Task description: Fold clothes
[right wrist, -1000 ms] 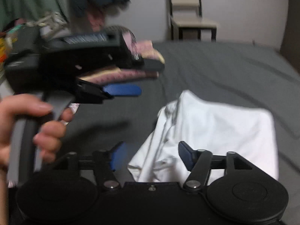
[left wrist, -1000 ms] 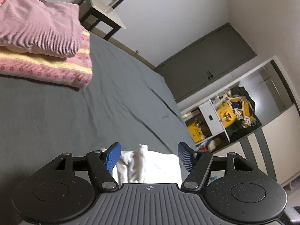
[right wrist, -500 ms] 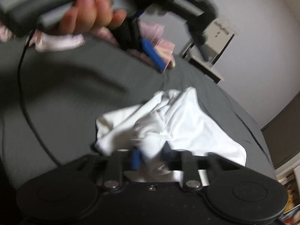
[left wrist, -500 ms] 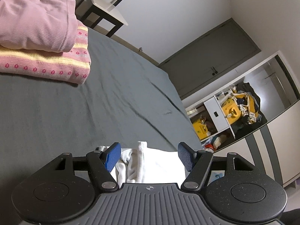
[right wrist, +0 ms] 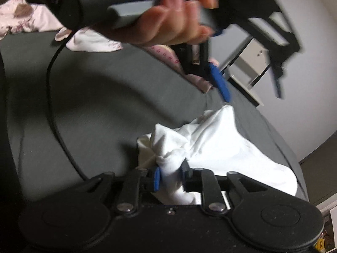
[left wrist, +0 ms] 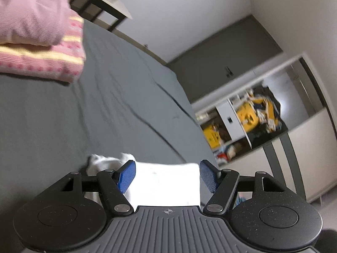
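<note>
White garment (right wrist: 212, 145): soft matt cloth, creased. Bed sheet (left wrist: 118, 97): grey matt woven cloth, lightly wrinkled. Folded pink top (left wrist: 31, 14), at the sheet's far corner: fine ribbed knit. Right gripper (right wrist: 170, 174): black speckled matt plastic, 2 blue textured pads (right wrist: 157, 179).

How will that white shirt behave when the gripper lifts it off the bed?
Probably floppy: the white shirt is bunched into soft creases where the right gripper pinches it. It looks thin, so likely light. The rest would probably hang and drag over the grey sheet.
</note>
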### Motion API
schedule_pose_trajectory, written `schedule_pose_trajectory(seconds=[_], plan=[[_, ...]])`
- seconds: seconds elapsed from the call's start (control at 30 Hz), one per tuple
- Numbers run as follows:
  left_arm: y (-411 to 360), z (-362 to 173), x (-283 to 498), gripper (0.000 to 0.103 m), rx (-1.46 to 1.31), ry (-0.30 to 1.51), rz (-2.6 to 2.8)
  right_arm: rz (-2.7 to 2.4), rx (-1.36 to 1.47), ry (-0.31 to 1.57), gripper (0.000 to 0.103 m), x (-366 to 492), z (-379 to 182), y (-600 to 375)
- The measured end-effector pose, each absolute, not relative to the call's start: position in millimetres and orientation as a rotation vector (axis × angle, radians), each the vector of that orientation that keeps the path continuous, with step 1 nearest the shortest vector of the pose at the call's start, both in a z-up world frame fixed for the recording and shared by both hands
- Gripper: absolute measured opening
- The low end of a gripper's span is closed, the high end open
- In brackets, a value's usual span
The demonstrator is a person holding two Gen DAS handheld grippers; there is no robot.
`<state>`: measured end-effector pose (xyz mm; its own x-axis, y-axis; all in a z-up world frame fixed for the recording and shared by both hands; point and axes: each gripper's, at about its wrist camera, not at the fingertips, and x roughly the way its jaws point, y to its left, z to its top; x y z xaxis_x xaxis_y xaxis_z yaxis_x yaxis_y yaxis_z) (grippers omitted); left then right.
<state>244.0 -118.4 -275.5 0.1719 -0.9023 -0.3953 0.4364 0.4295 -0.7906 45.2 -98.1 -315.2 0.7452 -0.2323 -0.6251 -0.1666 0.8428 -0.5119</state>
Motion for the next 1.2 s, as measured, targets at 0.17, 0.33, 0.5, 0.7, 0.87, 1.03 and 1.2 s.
schedule_pose_trajectory(seconds=[0.17,0.33,0.5,0.7,0.87,1.03,1.2], plan=[[-140,-283,238,0.067,-0.579,1.029,-1.141,0.011,-0.549,0.748,0.040,50,-318,-95],[-159,-310,243,0.067,-0.461,1.138,-1.028,0.045,-0.491,0.708,0.043,42,-296,-104],[-150,-313,248,0.067,-0.530,1.147,-0.992,0.028,-0.406,0.664,0.043,38,-275,-119],[-150,-316,252,0.067,-0.487,1.137,-0.967,0.119,-0.254,0.776,0.054,63,-298,-125],[-144,-311,260,0.067,-0.501,1.124,-0.949,0.207,-0.184,0.793,0.051,52,-279,-146],[-127,-290,257,0.067,-0.533,1.029,-0.927,0.059,-0.139,0.738,0.048,5,-238,-192],[-137,-279,248,0.067,-0.615,1.009,-1.162,-0.128,-0.131,0.801,0.048,6,-247,-255]])
